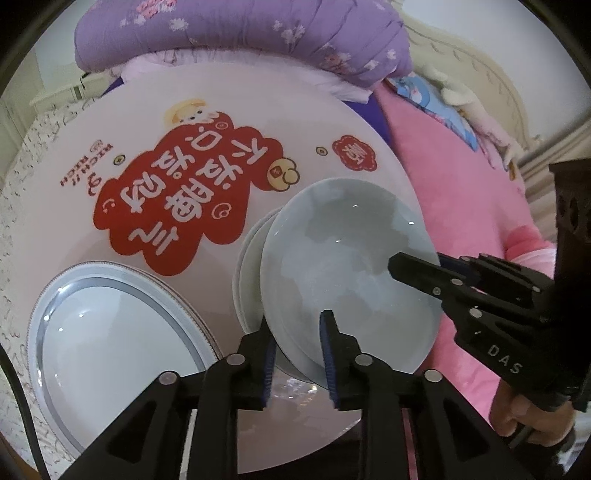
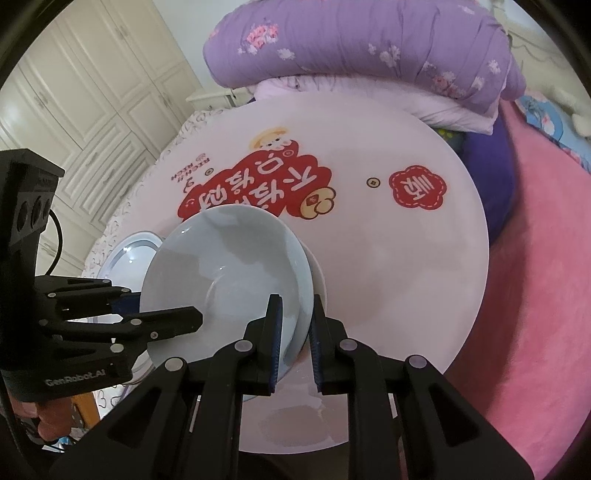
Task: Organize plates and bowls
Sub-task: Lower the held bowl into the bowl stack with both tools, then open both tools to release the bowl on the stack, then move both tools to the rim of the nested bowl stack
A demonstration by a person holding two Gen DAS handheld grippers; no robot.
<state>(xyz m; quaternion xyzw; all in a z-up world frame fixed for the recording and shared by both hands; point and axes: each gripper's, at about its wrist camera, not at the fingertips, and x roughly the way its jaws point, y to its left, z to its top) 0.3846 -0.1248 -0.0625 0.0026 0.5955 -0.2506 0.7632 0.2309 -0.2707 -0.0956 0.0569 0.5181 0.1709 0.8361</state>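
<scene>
A pale blue-grey bowl (image 1: 343,266) (image 2: 221,266) hangs tilted over a stack of white dishes (image 1: 245,258) (image 2: 320,284) on a round white table (image 1: 314,110) with a red cartoon print. My left gripper (image 1: 295,319) (image 2: 168,306) straddles the bowl's near-left rim, one finger inside and one outside. Its pads stand a little apart from the wall, so it is open. My right gripper (image 2: 296,299) (image 1: 417,260) is shut on the opposite rim. A large plate with a silver patterned rim (image 1: 110,350) (image 2: 133,251) lies flat to the left of the stack.
A folded purple floral quilt (image 1: 240,33) lies past the table's far edge and a pink blanket (image 2: 535,258) to its right. Cream wardrobe doors (image 2: 92,85) stand at the back left. A lace cloth (image 1: 22,206) shows along the table's left side. A hand (image 1: 517,417) grips the right tool.
</scene>
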